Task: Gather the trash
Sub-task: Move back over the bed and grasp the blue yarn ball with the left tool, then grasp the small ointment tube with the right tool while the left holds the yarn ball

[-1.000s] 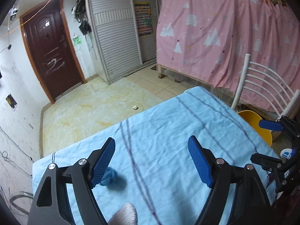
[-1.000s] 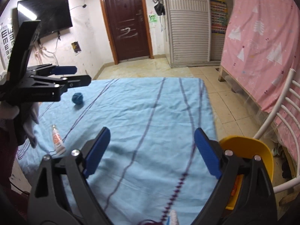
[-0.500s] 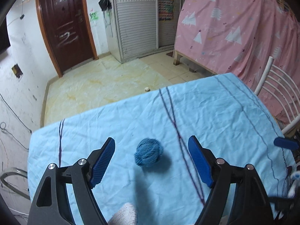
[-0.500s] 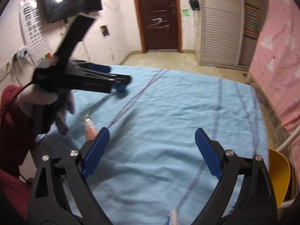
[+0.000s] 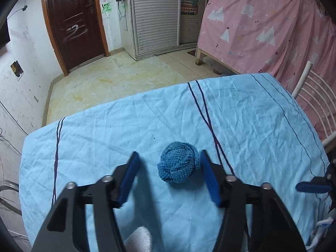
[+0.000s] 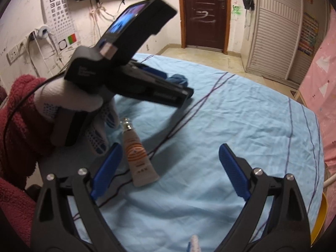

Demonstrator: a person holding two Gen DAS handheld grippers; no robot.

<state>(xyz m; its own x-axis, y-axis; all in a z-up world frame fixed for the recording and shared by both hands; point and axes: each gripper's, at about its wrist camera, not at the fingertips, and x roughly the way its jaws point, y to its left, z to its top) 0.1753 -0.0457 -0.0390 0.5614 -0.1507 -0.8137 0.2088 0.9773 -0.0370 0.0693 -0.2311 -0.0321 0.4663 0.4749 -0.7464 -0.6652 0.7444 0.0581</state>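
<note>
Closing left gripper [image 5: 169,168] jaws around blue yarn ball [image 5: 179,164] on bench [image 5: 252,126], right pad touching, not pinched yet; needing full squeeze, then lift.

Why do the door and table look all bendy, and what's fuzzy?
Left wrist view: the fisheye lens bows the dark brown wooden door and the light blue tablecloth. Right wrist view: the left tongs and white gloved hand are motion-blurred.

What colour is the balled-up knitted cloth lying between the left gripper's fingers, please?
The knitted cloth ball is blue, darker than the pale blue sheet; clearest in the left wrist view.
</note>
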